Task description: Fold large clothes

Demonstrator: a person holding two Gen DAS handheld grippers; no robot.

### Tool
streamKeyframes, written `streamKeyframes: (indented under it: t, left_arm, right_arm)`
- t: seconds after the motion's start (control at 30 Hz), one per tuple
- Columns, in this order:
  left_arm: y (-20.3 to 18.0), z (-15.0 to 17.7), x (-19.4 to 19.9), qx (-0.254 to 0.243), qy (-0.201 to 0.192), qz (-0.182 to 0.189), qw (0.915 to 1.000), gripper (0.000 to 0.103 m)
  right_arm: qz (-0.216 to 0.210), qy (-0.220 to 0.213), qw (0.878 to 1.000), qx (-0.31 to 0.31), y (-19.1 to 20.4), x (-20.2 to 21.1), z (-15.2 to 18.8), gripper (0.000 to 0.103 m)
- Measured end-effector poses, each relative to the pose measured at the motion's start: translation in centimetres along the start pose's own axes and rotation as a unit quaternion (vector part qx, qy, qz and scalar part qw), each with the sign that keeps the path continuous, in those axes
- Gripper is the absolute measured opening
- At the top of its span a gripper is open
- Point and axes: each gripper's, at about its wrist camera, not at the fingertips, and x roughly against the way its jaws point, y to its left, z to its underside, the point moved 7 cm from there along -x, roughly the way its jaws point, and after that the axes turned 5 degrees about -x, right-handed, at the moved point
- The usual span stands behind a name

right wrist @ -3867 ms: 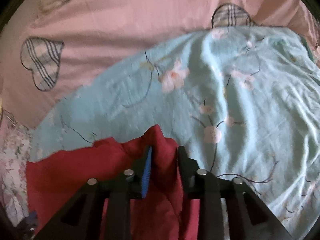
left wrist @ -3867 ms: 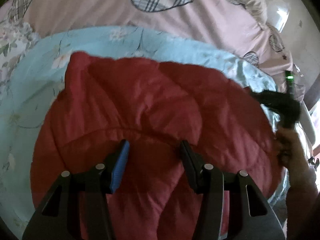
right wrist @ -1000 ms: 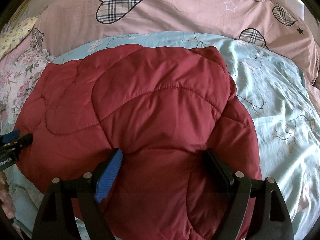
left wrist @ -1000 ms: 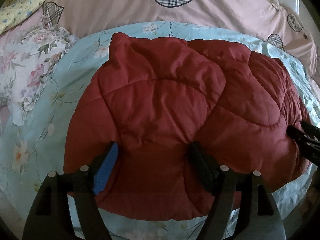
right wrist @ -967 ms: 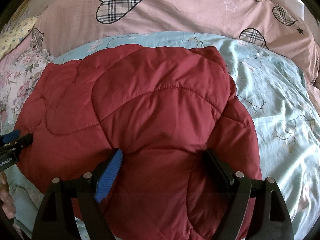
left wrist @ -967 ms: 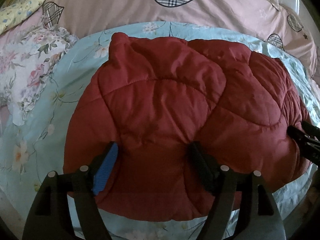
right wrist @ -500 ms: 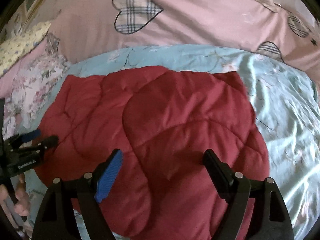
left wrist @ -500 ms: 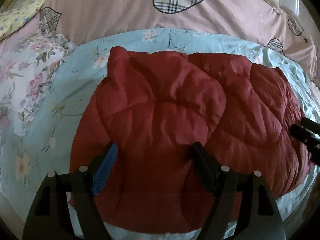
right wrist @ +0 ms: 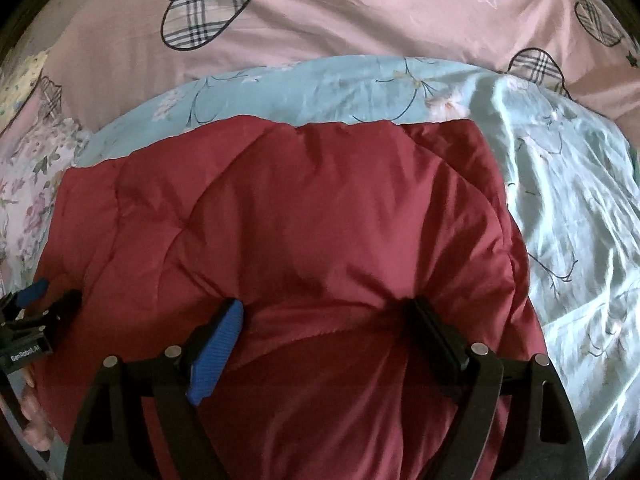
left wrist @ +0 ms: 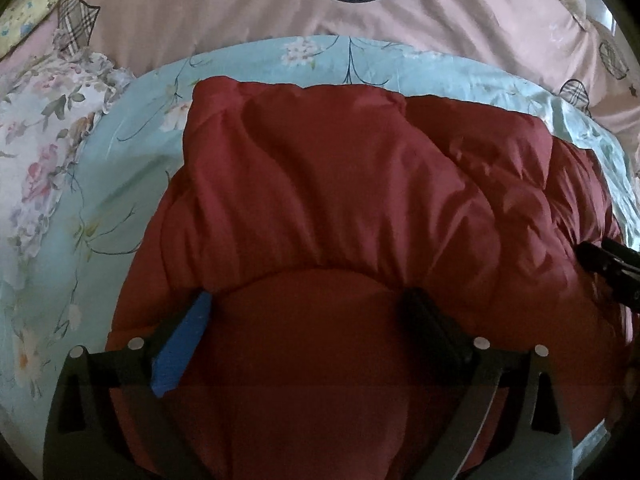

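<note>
The left gripper (left wrist: 308,312) hovers over the near part of the dark red quilted padded garment (left wrist: 360,208), its jaws opening wide with a puffed bulge of the fabric between them; the pads do not visibly press on it. The right gripper (right wrist: 324,320) sits over the same garment's near right part, jaws spread wide around another bulge, and whether its pads pinch the cloth I cannot tell for sure; they look apart rather than clamped. The garment lies folded on the bed, a thick bundle with stitched curved seams, a straight far edge and a rounded fold across the near half. Under it spreads the pale blue flowered sheet (right wrist: 560,200), bare to the right and in a strip on the far side. Beyond that lies the pink cover with plaid hearts (right wrist: 360,12); at far left, a white floral ruffled pillow (left wrist: 36,140). Each gripper shows at the edge of the other's view.
</note>
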Motion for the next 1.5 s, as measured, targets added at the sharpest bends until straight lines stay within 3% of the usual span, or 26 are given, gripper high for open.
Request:
streamKeyframes:
  t: [0.47, 0.63, 0.83, 1.0, 1.07, 1.2, 1.27, 1.5]
  left_arm:
    - [0.0, 0.1, 0.2, -0.004, -0.001, -0.006, 1.0, 0.1]
    - [0.0, 1.4, 2.6, -0.005, -0.008, 0.001, 1.0, 0.1]
    - [-0.5, 4.4, 5.9, 0.003, -0.02, 0.034, 0.9992, 0.099]
    - [-1.3, 6.2, 5.8, -0.013, -0.012, 0.034, 0.9993, 0.1]
    - [-1.3, 6.5, 5.4, -0.013, -0.01, 0.034, 0.9993, 0.1]
    - [-1.6, 6.8, 5.2, -0.014, -0.012, 0.034, 0.9992, 0.1]
    - [-1.7, 7.2, 5.3, -0.016, -0.011, 0.034, 0.9992, 0.1]
    - [-1.9, 8.6, 6.4, -0.019, -0.017, 0.025, 0.9994, 0.1]
  right_arm:
    - [0.004, -0.02, 1.0, -0.009, -0.3, -0.4, 0.2, 0.085]
    - [0.002, -0.021, 1.0, -0.009, -0.4, -0.3, 0.3, 0.085]
    - [-0.008, -0.028, 0.999, -0.015, -0.3, 1.1, 0.4, 0.085]
    - [-0.028, -0.071, 0.997, 0.006, 1.0, 7.2, 2.8, 0.087]
    - [-0.017, -0.067, 0.997, 0.025, 1.2, 8.5, 4.6, 0.087]
    - [0.007, -0.017, 0.999, 0.034, -0.2, 7.1, 8.6, 0.087]
    - [0.004, -0.017, 1.0, 0.026, -1.2, 6.6, 10.1, 0.087]
    - [0.005, -0.015, 1.0, 0.013, -1.7, 6.7, 10.5, 0.087]
